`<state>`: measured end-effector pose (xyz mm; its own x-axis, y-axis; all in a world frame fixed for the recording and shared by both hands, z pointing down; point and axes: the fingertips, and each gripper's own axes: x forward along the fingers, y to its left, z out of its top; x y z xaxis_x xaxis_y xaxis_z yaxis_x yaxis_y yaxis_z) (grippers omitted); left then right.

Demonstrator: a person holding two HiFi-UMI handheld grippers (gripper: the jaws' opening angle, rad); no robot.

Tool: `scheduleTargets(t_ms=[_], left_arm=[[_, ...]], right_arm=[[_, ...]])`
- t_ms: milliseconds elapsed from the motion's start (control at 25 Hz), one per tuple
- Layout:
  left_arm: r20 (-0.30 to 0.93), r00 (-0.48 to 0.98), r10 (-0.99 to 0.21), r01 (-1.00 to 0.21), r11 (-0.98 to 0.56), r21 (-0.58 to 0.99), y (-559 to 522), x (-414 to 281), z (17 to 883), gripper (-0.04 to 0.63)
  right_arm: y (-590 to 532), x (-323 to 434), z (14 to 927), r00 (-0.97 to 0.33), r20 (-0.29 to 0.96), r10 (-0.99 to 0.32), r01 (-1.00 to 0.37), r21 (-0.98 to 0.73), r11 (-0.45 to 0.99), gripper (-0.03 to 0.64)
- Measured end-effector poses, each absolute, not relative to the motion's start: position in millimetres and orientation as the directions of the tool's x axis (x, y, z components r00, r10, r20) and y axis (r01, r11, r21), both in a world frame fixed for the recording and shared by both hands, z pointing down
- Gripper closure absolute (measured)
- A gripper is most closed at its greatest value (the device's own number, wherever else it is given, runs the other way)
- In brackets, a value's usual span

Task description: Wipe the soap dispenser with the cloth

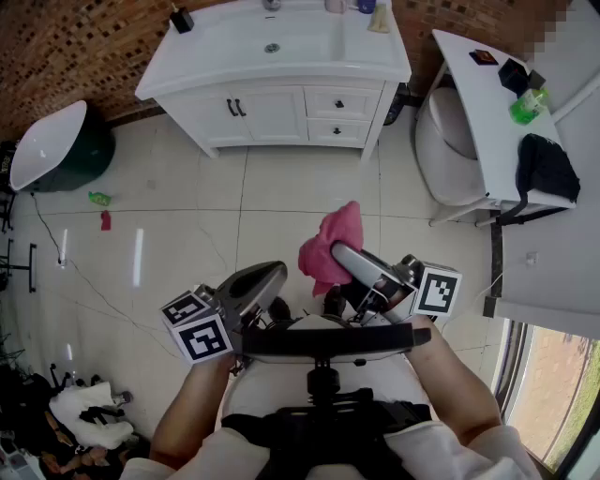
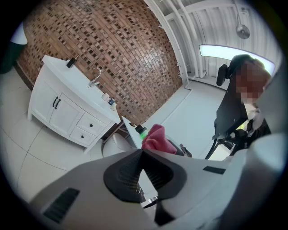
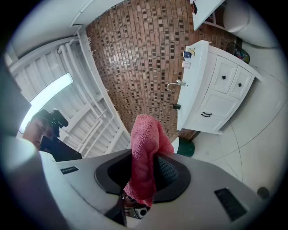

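Observation:
A pink cloth (image 1: 330, 248) sticks up from my right gripper (image 1: 342, 255), which is shut on it. In the right gripper view the cloth (image 3: 145, 148) is pinched between the dark pads and folds over above them. My left gripper (image 1: 267, 277) is shut with nothing in it, its pads meeting in the left gripper view (image 2: 143, 152), where the cloth (image 2: 155, 138) shows just beyond. Both grippers are held close to the body above the tiled floor. A small black soap dispenser (image 1: 181, 19) stands on the far left corner of the white vanity, well away from both grippers.
The white vanity (image 1: 281, 103) with a sink stands ahead against a brick wall. A toilet (image 1: 445, 141) is to its right. A white table (image 1: 487, 112) carries a green bottle (image 1: 528, 105) and a black bag (image 1: 544, 169). A lidded green bin (image 1: 52, 145) sits at left.

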<state>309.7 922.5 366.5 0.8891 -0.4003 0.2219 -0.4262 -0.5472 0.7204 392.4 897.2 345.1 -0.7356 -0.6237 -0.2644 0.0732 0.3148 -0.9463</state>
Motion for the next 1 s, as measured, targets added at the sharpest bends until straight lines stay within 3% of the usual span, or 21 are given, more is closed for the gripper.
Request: scheduleTargets(t_ms=[240, 520, 1000], left_arm=[[0.237, 0.878, -0.417, -0.449, -0.542, 0.710, 911, 333, 379, 0.595], [0.249, 0.858, -0.450, -0.476, -0.511, 0.716, 874, 313, 384, 0.595], [0.201, 0.834, -0.514, -0.480, -0.496, 0.724, 690, 178, 395, 0.595]], right_arm=[[887, 422, 365, -0.733, -0.241, -0.636, 0.040, -0.949, 0.314, 0.489], [852, 407, 377, -0.748, -0.214, -0.628, 0.021, -0.953, 0.301, 0.489], [682, 279, 384, -0.778, -0.145, -0.611, -0.051, -0.955, 0.292, 0.489]])
